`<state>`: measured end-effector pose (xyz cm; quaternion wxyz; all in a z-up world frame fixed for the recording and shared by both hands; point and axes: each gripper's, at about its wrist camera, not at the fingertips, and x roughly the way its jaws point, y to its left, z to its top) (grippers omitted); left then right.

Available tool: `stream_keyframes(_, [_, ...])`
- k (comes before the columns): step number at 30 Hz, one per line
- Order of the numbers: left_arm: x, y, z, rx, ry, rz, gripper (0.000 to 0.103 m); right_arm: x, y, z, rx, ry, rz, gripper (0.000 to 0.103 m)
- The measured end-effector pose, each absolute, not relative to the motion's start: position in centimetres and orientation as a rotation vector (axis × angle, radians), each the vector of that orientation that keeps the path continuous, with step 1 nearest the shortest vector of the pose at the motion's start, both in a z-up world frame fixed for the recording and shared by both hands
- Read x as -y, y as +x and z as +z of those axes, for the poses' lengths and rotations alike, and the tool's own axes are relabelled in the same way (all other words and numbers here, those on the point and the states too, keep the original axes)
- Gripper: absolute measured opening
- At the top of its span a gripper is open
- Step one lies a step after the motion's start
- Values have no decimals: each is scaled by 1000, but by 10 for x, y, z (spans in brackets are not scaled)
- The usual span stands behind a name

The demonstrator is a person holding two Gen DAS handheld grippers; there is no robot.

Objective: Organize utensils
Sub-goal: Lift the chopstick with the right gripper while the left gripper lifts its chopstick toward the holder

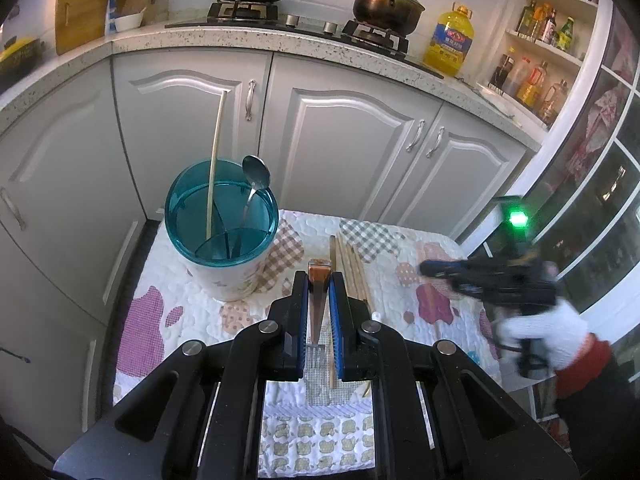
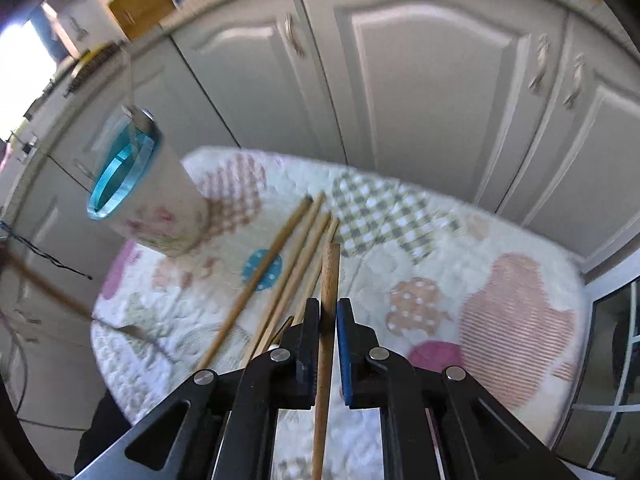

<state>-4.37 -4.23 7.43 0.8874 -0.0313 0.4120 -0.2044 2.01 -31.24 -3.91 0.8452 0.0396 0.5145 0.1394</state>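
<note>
Where the quilted cloth (image 1: 400,256) ends at the upper centre of the left wrist view, grey cabinet doors (image 1: 348,128) rise straight behind it, leaving little room beyond the teal-rimmed utensil holder (image 1: 224,240), which stands at centre left with a spoon (image 1: 256,176) and one pale chopstick (image 1: 214,168) upright inside. The cloth to the right of the loose chopsticks (image 1: 352,268) lies bare up to its right edge. A yellow oil bottle (image 1: 448,40) at upper right carries a blue label too small to read. The left gripper (image 1: 320,280) at lower centre is clamped on a fork (image 1: 318,304) with a brown handle end, tines toward the camera. In the blurred right wrist view, the right gripper (image 2: 329,308) at lower centre is closed on a single wooden chopstick (image 2: 330,276), beside four others lying on the cloth.
</note>
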Motion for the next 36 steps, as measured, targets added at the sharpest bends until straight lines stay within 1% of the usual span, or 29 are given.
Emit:
stream_keyframes(7, [44,-49,79,-841,-58,-430,9,325,-21,27,-950,65,327,7])
stream_keyframes(16, [39,-53,92,-817,-60,-435,9,311,-39,74,-850,43,374,7])
stream_keyframes(19, [34,-54,95,-810,-63,-426,9,304,-37,83,-833,18,389,7])
stream_keyframes(23, [25,-52,91,-821,-81,-410,9,298,-24,64,-889,19,386,7])
stream_keyframes(27, [22,-49,87,-836,-93,-403,9,294,-3,20,-983,-16,330,10])
stream_keyframes(29, [22,-47,86,-844,-97,-403,9,299,10,-2,-1022,15,310,16])
stream_keyframes(30, [22,-46,86,-847,-99,-404,9,302,15,-12,-1035,19,289,26])
stream_keyframes(31, [22,-45,86,-849,-100,-404,9,306,24,-25,-1048,17,257,28])
stream_keyframes(36, [21,-37,87,-862,-110,-401,9,325,63,-68,-1105,60,201,28])
